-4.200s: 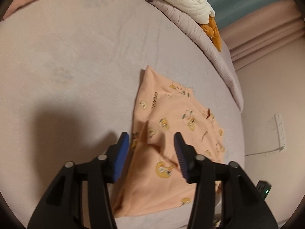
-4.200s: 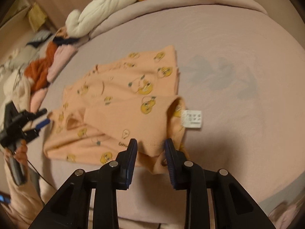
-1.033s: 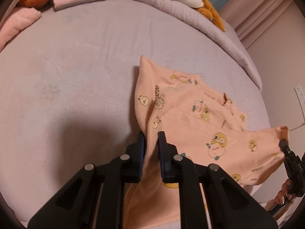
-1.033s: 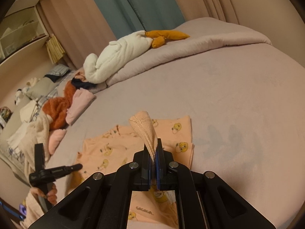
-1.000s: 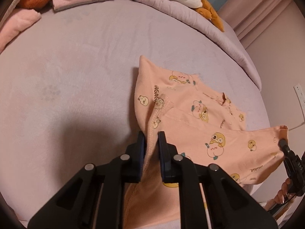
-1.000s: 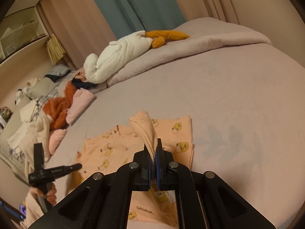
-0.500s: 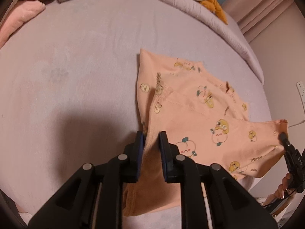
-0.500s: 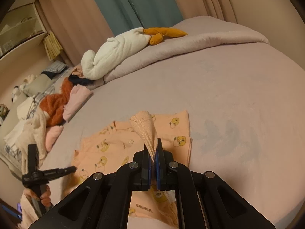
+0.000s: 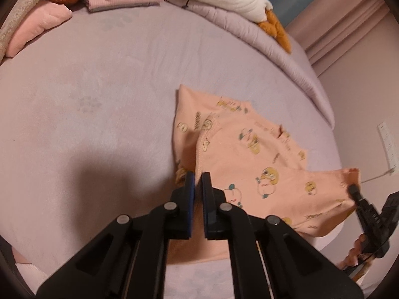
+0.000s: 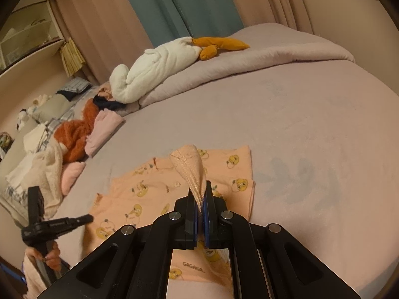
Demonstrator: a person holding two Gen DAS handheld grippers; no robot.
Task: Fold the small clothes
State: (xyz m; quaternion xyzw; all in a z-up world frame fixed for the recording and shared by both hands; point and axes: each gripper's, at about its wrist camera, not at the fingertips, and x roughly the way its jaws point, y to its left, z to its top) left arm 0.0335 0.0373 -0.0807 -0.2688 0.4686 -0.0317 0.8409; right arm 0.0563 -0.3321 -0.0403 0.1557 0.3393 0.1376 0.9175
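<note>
Jaws of left gripper [image 9: 195,183] and right gripper [image 10: 200,205] clenched on hem corners of soft, limp peach garment [image 9: 249,159], near bed [image 9: 99,87] edge.

Shirt [image 9: 251,164]: thin peach cloth, matt, printed with small cartoons; stitched ribbed hem at the right gripper [image 10: 200,200]. Left gripper [image 9: 195,186]: matt black plastic, dull metal pivot pins, blue pads. Bedsheet [image 9: 104,99] under both tools: soft matt cloth, smooth, faintly napped. Plush toy [image 10: 159,67] far ahead: fluffy white pile.
</note>
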